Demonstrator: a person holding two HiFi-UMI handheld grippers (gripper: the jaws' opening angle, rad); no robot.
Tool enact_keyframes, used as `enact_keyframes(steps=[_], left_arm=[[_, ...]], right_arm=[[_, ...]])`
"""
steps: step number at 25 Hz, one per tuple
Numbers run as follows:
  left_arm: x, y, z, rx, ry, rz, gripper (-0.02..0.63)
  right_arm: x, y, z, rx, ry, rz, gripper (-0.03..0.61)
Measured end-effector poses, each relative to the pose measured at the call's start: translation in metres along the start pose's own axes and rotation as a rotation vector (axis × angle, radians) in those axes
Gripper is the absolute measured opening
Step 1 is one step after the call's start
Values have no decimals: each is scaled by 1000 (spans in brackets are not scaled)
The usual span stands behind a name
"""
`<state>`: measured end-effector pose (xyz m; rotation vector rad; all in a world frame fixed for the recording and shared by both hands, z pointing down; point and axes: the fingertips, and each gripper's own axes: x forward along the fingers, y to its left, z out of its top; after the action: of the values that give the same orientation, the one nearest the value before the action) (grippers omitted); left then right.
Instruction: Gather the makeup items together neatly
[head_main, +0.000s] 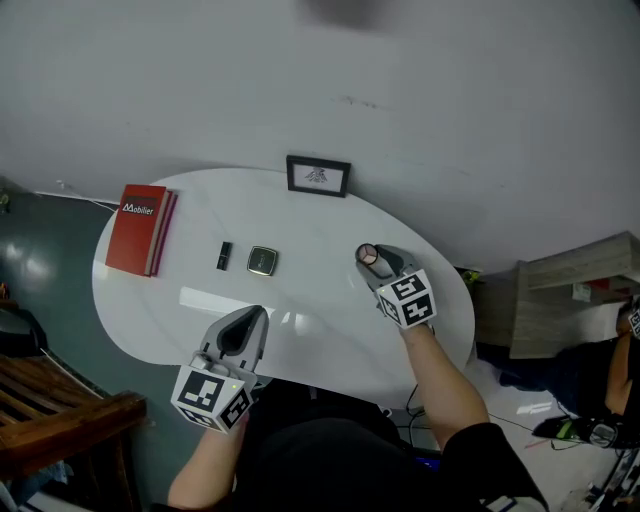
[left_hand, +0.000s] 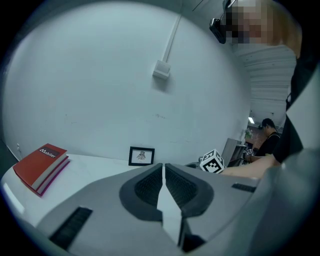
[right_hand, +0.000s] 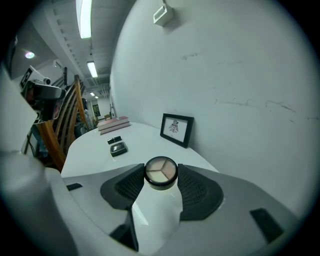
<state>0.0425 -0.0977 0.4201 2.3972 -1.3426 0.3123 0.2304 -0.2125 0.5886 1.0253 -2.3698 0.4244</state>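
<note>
At the near edge of the white table (head_main: 330, 330), the left gripper (head_main: 250, 320) hangs with its jaws pressed together and nothing between them. A little further in, on the right, the right gripper (head_main: 376, 262) stands fairly wide, its pads clamped on either side of a round compact (right_hand: 160, 172) with three pale shades. Mid-table to the left, a black lipstick (head_main: 224, 256) lies just beside a square compact (head_main: 262, 260). A red book (head_main: 140, 228) lies further left. A small framed picture (head_main: 318, 176) stands at the far edge by the wall.

Soft light is cast by ceiling tubes (right_hand: 84, 19); glare is seen on the table (head_main: 215, 300); edges are warped, perhaps blurred.
</note>
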Motion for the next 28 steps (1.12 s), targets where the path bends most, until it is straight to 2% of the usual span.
enact_keyframes(steps=[5,10,13,21,28], left_arm=[[-11,24,13,-3,-38,1,28],[-23,55,17,-3,-46,-42,28],[-31,76,18,23,-38,-70,28],[-47,123,7,30,-1,-129,28],[-60,150,-1,37,25,-138,28]], right_arm=[[-1,46,21,-14,-28,40,224],[14,84,34,-23,-12,37,224],[24,94,36,-8,3,2,224],[54,120,25,32,50,-54,224],[83,126,10,66,79,-97,224]])
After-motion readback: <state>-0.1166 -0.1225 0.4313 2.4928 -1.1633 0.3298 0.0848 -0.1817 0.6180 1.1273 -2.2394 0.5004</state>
